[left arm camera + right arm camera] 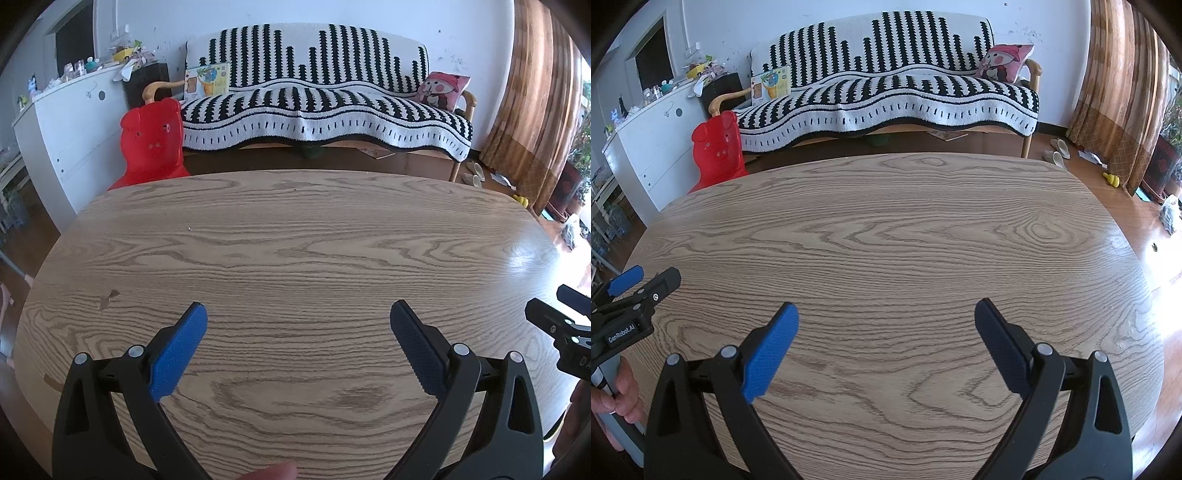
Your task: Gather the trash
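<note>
Two grippers nearest, both spread wide, clasping nothing: left gripper (298, 314) and right gripper (886, 314), blue pads (177, 354) hovering over a wood-grain table (295, 236). On the tabletop, only a small chipped mark (108, 298) and a tiny pale speck (190, 229), perhaps a crumb, too small to tell. No clear trash anywhere on the table. Farther off, a red bear-shaped chair (153, 142), then a striped sofa (325, 99) with a pink cushion (443, 90), against the wall.
</note>
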Action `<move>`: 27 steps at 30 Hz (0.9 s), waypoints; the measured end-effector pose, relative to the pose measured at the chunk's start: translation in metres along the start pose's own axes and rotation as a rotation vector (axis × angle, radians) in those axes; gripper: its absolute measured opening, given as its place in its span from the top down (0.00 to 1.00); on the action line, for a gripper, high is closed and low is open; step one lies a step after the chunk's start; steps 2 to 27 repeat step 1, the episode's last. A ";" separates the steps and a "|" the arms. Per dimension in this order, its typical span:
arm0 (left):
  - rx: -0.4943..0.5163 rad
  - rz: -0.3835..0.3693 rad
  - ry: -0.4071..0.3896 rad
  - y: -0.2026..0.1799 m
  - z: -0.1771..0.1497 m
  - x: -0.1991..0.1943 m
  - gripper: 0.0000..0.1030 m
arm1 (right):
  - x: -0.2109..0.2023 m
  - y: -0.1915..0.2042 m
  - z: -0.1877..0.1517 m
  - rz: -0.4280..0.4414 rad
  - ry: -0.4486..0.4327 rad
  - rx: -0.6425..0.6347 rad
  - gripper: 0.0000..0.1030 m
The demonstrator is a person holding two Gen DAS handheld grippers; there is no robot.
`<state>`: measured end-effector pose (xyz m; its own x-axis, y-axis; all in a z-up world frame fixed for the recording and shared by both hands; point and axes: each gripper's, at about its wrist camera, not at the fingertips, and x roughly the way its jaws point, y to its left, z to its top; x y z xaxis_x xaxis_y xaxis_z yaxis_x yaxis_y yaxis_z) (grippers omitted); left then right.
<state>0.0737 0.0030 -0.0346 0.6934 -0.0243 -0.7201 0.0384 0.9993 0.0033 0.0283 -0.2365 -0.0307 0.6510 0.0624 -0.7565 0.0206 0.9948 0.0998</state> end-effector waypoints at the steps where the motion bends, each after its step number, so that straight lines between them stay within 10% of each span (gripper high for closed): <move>1: -0.004 -0.004 0.002 0.001 0.000 0.000 0.07 | 0.000 -0.002 0.000 0.000 0.001 0.000 0.10; 27: -0.004 -0.004 0.002 0.001 0.000 0.000 0.07 | 0.000 -0.002 0.000 0.000 0.001 0.000 0.10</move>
